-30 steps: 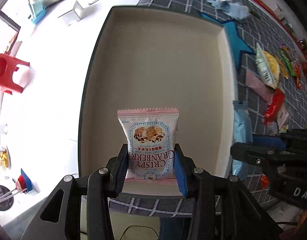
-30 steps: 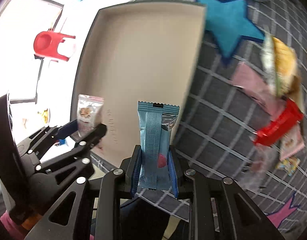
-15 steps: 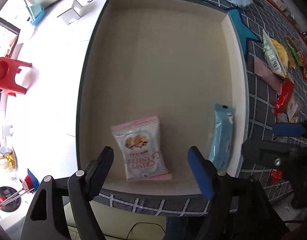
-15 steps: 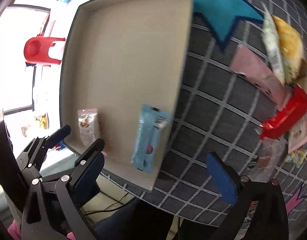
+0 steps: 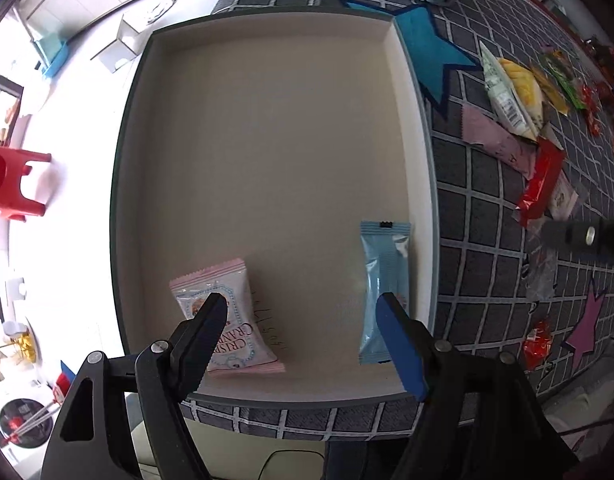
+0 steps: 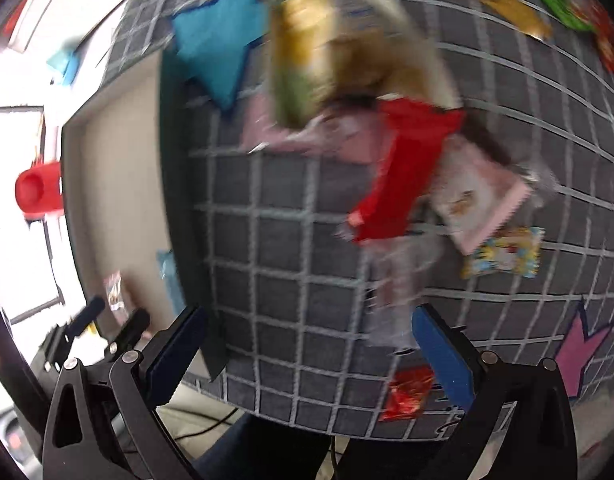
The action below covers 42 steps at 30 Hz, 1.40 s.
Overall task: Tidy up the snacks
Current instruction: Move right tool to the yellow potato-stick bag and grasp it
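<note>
Two snacks lay in the tray [image 5: 421,152], both near its front edge: the pink packet [image 5: 231,320] toward the left and the blue packet [image 5: 385,280] close by the right wall, well apart from each other. The left gripper [image 5: 303,320] hung over them with its jaws spread wide and nothing between them, one finger crossing in front of the pink packet. The right gripper [image 6: 307,344] was out over the checked cloth [image 6: 283,240], also gaping and empty, its picture badly smeared. Ahead of it the loose snacks sat in a heap: a red packet [image 6: 407,168], a yellow bag [image 6: 307,56] beyond it, a pale pink packet [image 6: 479,200], a small colourful one [image 6: 505,258], and a little red sweet [image 6: 407,394] nearest the jaws. More lay farther off, too blurred to name. I'd say the job was barely started, two in and most of the pile to go, with the right one looking set to pick next
</note>
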{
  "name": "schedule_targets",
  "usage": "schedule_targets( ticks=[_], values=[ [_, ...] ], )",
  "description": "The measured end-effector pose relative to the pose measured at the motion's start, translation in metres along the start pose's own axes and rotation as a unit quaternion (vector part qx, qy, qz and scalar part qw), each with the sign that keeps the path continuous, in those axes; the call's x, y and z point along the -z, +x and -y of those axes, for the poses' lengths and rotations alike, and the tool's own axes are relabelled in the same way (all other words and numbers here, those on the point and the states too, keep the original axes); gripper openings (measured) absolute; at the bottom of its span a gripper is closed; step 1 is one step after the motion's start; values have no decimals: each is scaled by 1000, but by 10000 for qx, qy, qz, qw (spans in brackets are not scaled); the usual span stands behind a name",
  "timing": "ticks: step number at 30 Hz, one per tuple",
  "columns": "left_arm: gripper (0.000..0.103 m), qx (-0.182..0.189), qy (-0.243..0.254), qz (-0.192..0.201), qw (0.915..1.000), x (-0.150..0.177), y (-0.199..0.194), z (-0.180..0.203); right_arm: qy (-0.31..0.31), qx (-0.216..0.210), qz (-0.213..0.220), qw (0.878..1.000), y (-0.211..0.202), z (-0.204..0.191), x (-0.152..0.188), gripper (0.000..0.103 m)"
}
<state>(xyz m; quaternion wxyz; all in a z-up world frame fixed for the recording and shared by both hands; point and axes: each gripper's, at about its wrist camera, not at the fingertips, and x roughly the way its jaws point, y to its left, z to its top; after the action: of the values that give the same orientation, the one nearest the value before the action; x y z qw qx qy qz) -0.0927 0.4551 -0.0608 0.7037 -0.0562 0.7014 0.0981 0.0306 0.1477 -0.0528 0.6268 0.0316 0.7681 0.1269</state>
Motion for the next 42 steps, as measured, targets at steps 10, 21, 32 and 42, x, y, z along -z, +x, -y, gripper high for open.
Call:
schedule_targets(
  ticks=[10, 21, 32, 42],
  values=[
    [80, 4, -16, -11, 10000, -7, 6, 20, 592, 26, 538, 9968, -51, 72, -67, 102],
    [80, -23, 86, 92, 9999, 4, -17, 4, 113, 375, 590, 9975, -43, 0, -85, 102],
    [80, -16, 390, 98, 9992, 0, -24, 24, 1488, 5, 622, 9869, -32, 98, -81, 102],
    [80, -31, 976, 108, 9952, -4, -33, 89, 2693, -419, 645, 9600, -20, 188, -17, 102]
  ],
)
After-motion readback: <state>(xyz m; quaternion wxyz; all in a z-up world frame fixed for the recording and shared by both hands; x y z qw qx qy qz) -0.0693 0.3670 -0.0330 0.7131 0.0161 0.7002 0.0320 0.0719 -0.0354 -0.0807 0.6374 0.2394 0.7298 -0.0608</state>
